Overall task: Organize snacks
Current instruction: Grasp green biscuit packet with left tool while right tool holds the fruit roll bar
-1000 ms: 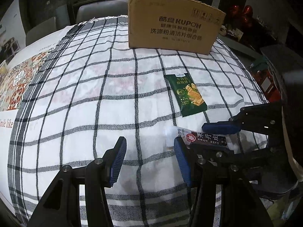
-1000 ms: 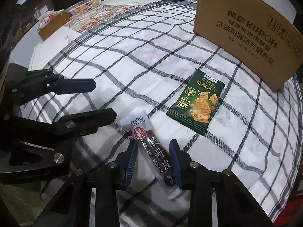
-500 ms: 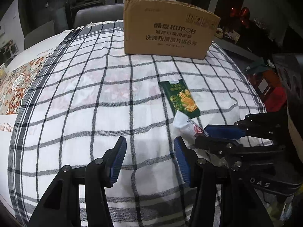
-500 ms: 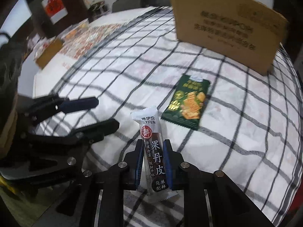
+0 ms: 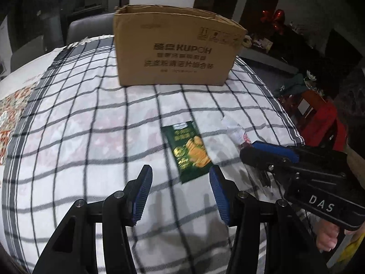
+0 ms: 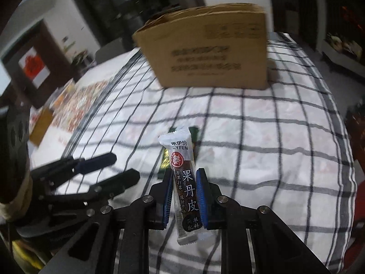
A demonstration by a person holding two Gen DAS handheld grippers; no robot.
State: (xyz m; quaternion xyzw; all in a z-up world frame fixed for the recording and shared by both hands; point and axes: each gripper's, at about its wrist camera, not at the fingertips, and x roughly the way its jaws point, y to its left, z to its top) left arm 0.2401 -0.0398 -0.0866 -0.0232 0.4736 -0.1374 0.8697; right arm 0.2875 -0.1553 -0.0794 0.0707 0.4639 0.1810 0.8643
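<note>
**Right gripper: snack stick clamped**

Right gripper grasps a long brown-and-white fruit-leather stick packet, raised above the checked cloth. Left gripper: released, holding nothing. Green flat biscuit packet lies just ahead of it. Brown cardboard box stands beyond.

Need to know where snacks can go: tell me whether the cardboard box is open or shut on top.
Open: the cardboard box stands upright on the checked cloth, its top edge ragged with no flap across it. Its contents cannot be seen.
</note>
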